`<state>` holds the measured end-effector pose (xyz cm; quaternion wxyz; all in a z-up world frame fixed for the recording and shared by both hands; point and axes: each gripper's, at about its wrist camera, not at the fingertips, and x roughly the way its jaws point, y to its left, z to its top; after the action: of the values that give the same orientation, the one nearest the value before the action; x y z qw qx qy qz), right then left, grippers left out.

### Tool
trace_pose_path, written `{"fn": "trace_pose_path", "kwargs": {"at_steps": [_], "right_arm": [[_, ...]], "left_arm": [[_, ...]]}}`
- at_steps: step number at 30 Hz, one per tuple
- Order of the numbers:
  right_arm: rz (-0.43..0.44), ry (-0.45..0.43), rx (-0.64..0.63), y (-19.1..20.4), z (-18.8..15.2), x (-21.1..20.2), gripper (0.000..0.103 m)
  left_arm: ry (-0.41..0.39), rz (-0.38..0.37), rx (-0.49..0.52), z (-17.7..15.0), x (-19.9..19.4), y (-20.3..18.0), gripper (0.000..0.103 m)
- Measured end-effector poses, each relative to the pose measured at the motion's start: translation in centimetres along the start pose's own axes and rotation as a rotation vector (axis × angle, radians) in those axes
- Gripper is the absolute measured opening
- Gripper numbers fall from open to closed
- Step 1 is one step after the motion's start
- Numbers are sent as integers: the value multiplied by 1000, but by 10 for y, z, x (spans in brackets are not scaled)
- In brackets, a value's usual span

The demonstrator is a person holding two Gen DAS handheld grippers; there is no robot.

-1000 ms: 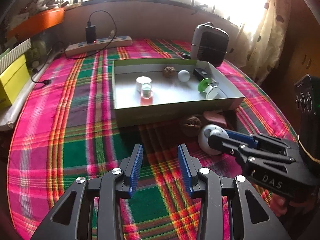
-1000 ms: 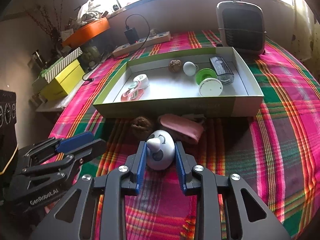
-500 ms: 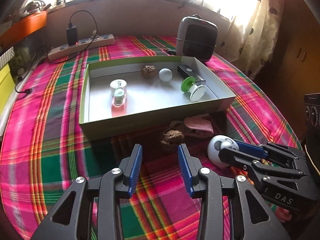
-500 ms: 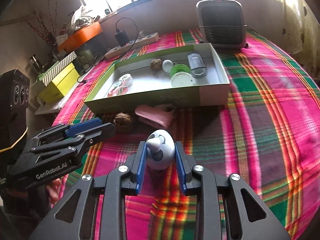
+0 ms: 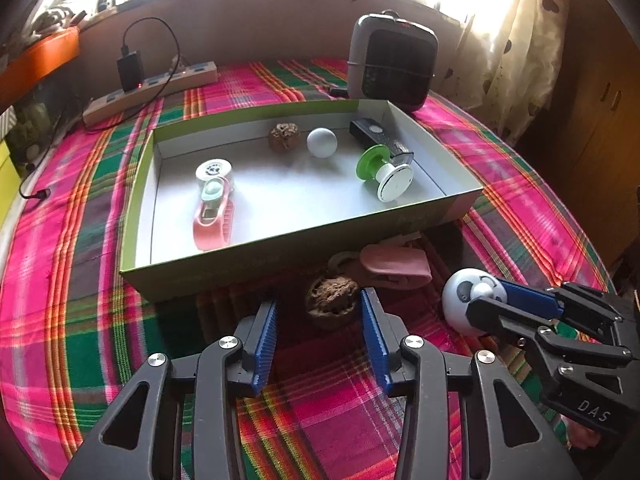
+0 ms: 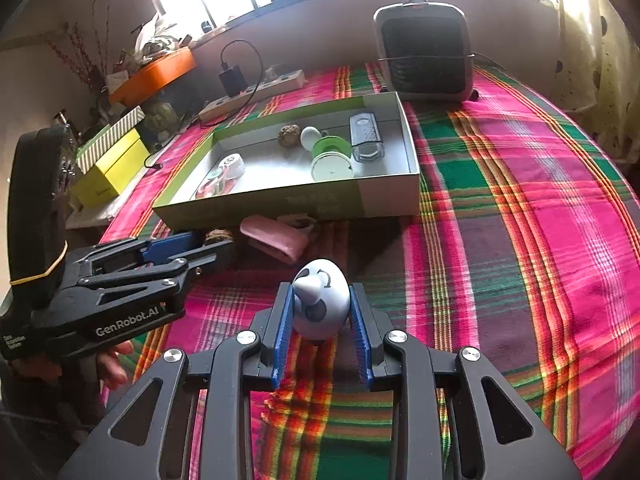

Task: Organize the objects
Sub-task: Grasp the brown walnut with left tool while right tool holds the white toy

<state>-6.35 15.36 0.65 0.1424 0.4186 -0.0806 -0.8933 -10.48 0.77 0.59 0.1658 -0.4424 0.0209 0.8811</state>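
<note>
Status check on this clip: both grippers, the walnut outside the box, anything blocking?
Left gripper opening, walnut between its fingers, not gripped. Right gripper shut on white egg toy. Pink clip lies just behind walnut, before green box.

A walnut [image 5: 331, 305] and a clip [image 5: 394, 266] lie before the box [image 5: 280, 248].

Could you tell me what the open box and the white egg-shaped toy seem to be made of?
The open box looks like thin matte cardboard: folded walls, printed green outside, plain white inside. The egg-shaped toy looks like smooth hard plastic with a faint sheen and printed grey marks, though glazed ceramic cannot be ruled out.
</note>
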Motion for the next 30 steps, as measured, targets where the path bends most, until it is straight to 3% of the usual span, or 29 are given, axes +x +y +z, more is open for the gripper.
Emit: {"fn": "trace_pose_path", "kwargs": {"at_steps": [22, 30], "right_arm": [[9, -6, -11, -5, 1, 0, 29], [9, -6, -11, -4, 1, 0, 29]], "left_arm": [[-10, 13, -17, 4, 4, -1, 38], [-16, 30, -9, 3, 3, 1, 28]]}}
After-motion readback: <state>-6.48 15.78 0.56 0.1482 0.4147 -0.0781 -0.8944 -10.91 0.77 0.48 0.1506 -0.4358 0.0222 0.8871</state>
